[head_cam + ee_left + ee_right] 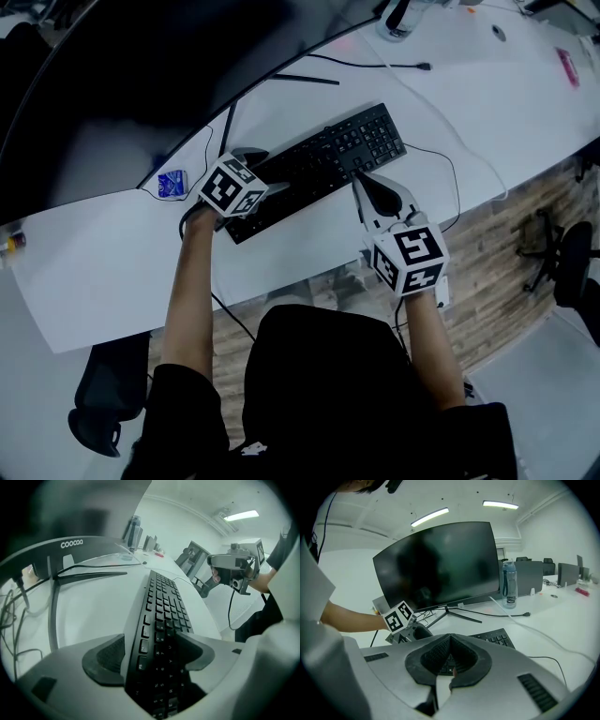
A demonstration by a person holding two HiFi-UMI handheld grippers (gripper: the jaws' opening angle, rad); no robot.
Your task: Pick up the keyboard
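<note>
A black keyboard lies slantwise on the white desk in front of the monitor. My left gripper is at its left end. In the left gripper view the keyboard runs lengthwise between the wide-apart jaws of the left gripper, whose pads do not press on it. My right gripper points at the keyboard's front edge near its right part. In the right gripper view the right gripper has its tips together, nothing is held, and the keys show just beyond.
A large curved dark monitor on thin stand legs fills the desk's back. A water bottle stands to its right, with cables trailing across the desk. A small blue packet lies left of the keyboard. An office chair stands on the floor at right.
</note>
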